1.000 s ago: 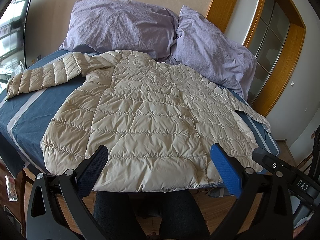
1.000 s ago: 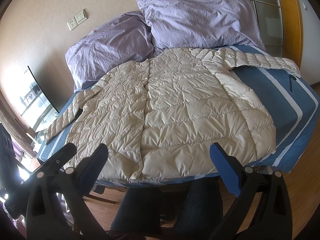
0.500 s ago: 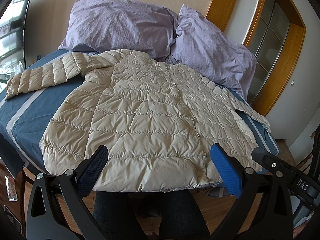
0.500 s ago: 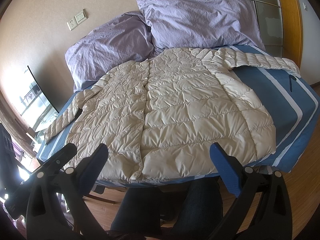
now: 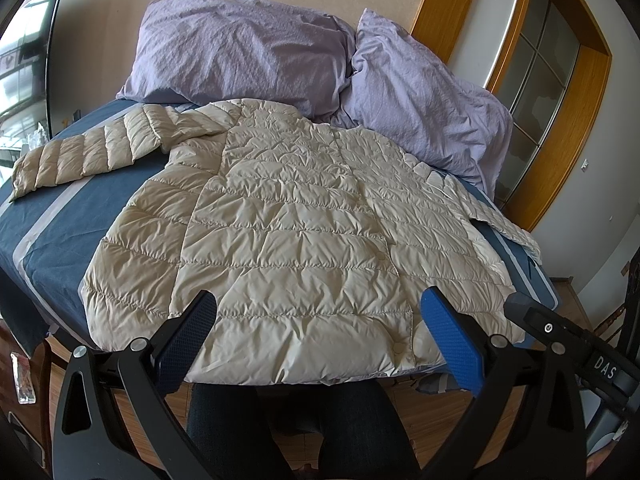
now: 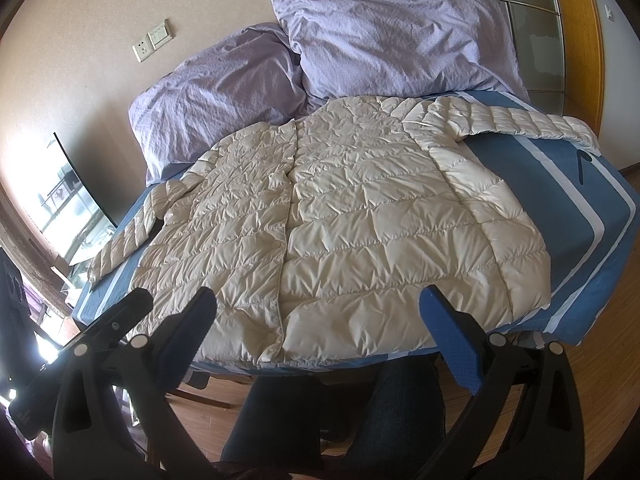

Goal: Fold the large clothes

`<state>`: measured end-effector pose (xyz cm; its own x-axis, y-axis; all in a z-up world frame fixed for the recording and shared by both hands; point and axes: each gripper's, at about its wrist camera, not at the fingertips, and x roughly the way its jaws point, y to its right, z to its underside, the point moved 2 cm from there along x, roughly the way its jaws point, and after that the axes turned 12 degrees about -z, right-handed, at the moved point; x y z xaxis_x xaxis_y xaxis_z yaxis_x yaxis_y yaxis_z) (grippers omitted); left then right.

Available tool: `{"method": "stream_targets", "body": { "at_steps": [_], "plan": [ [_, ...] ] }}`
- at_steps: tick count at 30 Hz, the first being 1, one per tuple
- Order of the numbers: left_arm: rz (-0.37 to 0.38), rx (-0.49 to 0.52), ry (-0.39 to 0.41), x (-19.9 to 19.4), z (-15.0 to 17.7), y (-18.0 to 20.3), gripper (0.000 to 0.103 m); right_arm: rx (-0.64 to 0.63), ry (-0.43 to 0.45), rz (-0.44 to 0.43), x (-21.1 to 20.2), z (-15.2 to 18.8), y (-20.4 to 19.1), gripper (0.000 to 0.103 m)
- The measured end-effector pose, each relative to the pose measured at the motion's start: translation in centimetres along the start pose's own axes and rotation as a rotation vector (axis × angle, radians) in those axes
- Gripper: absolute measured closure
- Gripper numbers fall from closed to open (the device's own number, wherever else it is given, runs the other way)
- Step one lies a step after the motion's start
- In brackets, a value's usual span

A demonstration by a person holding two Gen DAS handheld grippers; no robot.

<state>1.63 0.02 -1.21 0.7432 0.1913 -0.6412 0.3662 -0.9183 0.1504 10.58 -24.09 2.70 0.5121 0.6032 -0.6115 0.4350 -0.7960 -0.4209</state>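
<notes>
- Jacket (image 5: 288,232): a cream quilted puffer spread flat and front-up on the bed (image 5: 60,232), its hem along the near edge, its collar toward the two purple pillows (image 5: 240,52). One sleeve (image 5: 84,152) runs out across the blue cover on my left; the other (image 6: 516,122) runs out on my right.
- Handling, as I judge it: light, soft and springy. The shell looks shiny and is likely slippery, so a thin pinch could slide off and folds may puff back open.
- Where to take hold: a sleeve cuff or a hem corner, gathering a full quilted roll, not a single layer of shell.
- Left claw (image 5: 320,332): fingers spread wide, holding nothing, poised just short of the hem over the left half of the jacket.
- Right claw (image 6: 318,334): likewise spread wide and empty, level with its partner, facing the hem near the front closure (image 6: 286,240).
- Both claws sit above my legs (image 5: 296,432) at the bedside, clear of the fabric.
</notes>
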Motion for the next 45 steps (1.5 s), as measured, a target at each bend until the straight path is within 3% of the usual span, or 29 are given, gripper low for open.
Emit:
{"method": "stream_targets", "body": {
  "at_steps": [17, 24, 36, 41, 45],
  "plan": [
    [-0.017, 0.004, -0.021, 1.7, -0.1, -0.3, 0.001, 0.011, 0.007, 0.027, 1.1, -0.9, 1.3, 0.002],
    [-0.082, 0.042, -0.027, 3.5, -1.9, -0.5, 0.001, 0.044, 0.043, 0.076, 1.5, -3.1, 3.4, 0.002],
    [-0.214, 0.106, -0.058, 10.7, -7.5, -1.8, 0.001, 0.151, 0.061, 0.250, 3.5, -10.4, 14.0, 0.002],
    [-0.277, 0.119, -0.100, 14.6, -8.9, -2.3, 0.001, 0.219, 0.089, 0.371, 3.4, -14.4, 20.7, 0.002],
    [-0.332, 0.113, -0.131, 17.3, -9.4, -3.1, 0.001, 0.328, 0.131, 0.421, 2.9, -17.1, 27.0, 0.002]
  ]
}}
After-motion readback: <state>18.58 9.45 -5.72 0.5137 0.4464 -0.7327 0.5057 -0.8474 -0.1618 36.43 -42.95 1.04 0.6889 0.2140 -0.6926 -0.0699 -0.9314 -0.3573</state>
